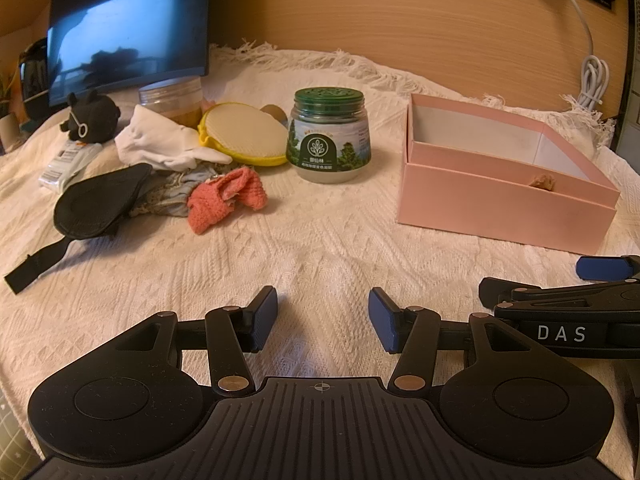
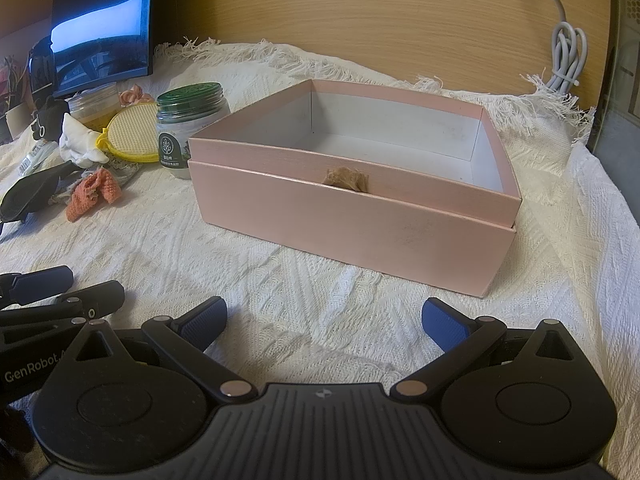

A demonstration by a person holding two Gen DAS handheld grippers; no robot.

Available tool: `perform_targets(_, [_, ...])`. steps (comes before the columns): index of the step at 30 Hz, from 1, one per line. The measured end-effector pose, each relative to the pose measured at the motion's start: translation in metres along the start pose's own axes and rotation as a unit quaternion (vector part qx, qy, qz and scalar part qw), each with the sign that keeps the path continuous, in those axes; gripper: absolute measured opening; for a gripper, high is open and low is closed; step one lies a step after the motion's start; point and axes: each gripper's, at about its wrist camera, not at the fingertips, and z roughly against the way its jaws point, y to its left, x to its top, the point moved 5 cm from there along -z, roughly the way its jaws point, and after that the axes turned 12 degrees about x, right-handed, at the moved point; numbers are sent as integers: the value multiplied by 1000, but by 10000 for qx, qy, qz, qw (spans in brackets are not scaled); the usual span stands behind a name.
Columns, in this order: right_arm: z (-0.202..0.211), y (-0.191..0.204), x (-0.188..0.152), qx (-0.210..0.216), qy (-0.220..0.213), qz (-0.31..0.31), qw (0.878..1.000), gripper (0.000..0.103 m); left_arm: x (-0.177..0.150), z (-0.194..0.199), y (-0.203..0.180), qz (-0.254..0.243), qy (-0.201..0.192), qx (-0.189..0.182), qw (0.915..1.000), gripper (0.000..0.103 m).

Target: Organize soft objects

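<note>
A pile of soft things lies at the left: a coral knit cloth point(image 1: 227, 199) point(image 2: 93, 192), a white cloth point(image 1: 160, 142) point(image 2: 80, 142), a black eye mask point(image 1: 98, 204) point(image 2: 30, 196), a black plush toy point(image 1: 92, 116) and a yellow-rimmed pad point(image 1: 244, 132) point(image 2: 134, 130). An open pink box point(image 1: 500, 200) point(image 2: 352, 224) sits at the right, with a tan scrap point(image 2: 346, 179) on its front ledge. My left gripper point(image 1: 322, 318) is open and empty above the white blanket. My right gripper point(image 2: 324, 322) is open and empty in front of the box.
A green-lidded jar point(image 1: 329, 136) point(image 2: 190, 124) stands between the pile and the box. A clear tub point(image 1: 172, 100), a dark monitor point(image 1: 128, 28), a wrapped packet point(image 1: 66, 164) and a white cable point(image 1: 592, 80) lie toward the back. A wooden panel point(image 1: 400, 20) backs the blanket.
</note>
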Motion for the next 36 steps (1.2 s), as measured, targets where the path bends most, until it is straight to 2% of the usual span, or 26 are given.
perform_targets(10, [-1,-1,-3,65,-6,-38,10000,103,3,-2,3,-59,92,-42,9999,56])
perform_targets(12, [-1,-3,-1,121,80,-55,9999,103,6,-4,4,-127,199,-103,9997,56])
perform_targets(14, [-2,-5,4,134,380,-90,9991,103,8,-4,4,-213,334,-181,9991,56])
perform_targets(19, [-9,-4,10,148,898,-74,9958,103,16,-10,10,-600,747,-650,9933,56])
perform_targets(24, [-13,-4,12,176,1129,-68,9934,103,15,-7,16,-1004,793,-948,9872,49])
perform_targets(28, [-15,-5,15,175,1232,-104,9922,103,15,-2,17,-1398,879,-1330,9773,47])
perform_targets(32, [-15,-5,16,157,1265,-155,9917,103,23,-3,26,-1170,1187,-2093,9636,46])
perform_targets(36, [-14,-5,15,134,1186,-170,9927,103,38,4,45,-1069,836,-2118,9678,46])
